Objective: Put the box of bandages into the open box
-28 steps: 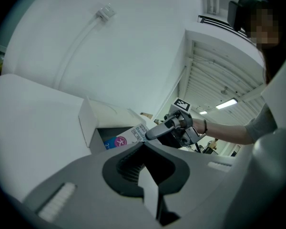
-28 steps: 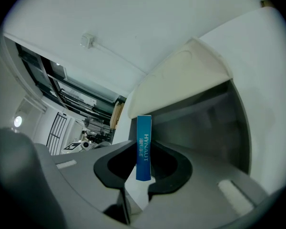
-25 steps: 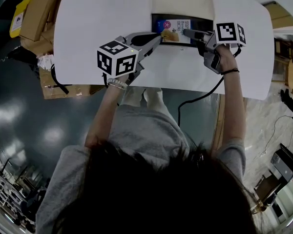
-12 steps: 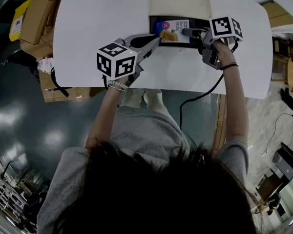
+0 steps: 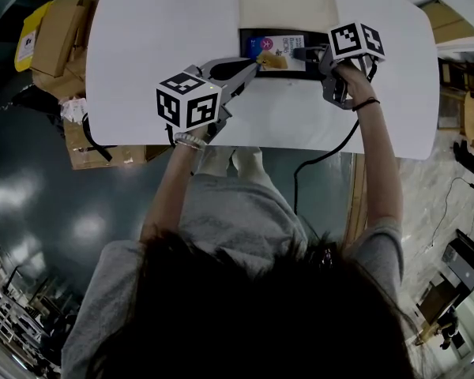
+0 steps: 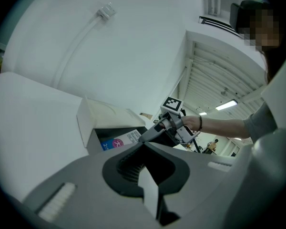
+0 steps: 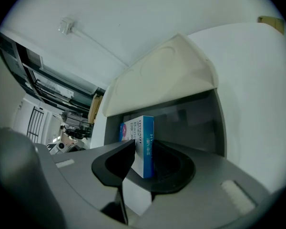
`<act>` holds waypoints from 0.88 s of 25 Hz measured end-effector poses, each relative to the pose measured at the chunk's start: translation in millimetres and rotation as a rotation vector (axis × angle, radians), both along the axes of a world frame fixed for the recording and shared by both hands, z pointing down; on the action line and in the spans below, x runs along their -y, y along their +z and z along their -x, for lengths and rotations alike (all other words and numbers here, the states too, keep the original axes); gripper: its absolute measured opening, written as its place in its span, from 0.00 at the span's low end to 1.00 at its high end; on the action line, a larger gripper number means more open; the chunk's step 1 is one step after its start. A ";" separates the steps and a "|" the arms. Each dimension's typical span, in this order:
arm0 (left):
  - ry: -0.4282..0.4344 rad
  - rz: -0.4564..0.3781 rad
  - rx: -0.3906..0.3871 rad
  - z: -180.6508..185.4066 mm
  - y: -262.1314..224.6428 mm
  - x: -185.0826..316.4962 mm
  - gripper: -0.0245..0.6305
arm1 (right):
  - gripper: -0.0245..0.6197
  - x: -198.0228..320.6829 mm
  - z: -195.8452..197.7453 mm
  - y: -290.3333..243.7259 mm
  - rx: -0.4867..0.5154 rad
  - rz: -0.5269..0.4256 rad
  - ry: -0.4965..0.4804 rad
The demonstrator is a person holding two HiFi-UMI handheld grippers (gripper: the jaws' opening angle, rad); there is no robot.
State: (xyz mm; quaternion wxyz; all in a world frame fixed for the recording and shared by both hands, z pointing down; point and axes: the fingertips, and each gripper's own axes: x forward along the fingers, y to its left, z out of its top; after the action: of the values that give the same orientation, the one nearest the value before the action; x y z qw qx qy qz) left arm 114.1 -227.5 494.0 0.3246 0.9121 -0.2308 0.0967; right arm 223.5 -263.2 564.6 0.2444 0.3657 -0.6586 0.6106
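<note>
Between the jaws of the right gripper (image 7: 144,148) stands the bandage box (image 7: 144,135), pinched across its narrow faces, blue spine toward the camera. It sits inside the dark hollow of the open box (image 7: 196,120), under the raised cream lid (image 7: 162,75); whether it rests on the floor I cannot tell. To the left, the left gripper (image 6: 144,147) has its jaws together on nothing, tips at the open box's near corner. Both are over a white table (image 5: 158,30).
</note>
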 end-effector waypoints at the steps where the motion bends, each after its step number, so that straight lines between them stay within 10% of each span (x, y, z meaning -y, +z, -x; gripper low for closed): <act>1: 0.000 0.000 0.000 -0.4 -0.5 0.1 0.03 | 0.24 0.1 -0.4 0.5 -0.010 0.001 -0.005; 22: -0.007 0.004 -0.006 1.5 -2.5 1.7 0.03 | 0.39 1.3 4.2 17.0 -0.176 0.018 -0.102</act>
State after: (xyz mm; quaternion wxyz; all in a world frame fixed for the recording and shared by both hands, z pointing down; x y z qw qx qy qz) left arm 112.5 -229.2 491.5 0.3273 0.9111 -0.2327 0.0931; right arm 219.3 -264.5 581.5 0.3353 0.3817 -0.6467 0.5690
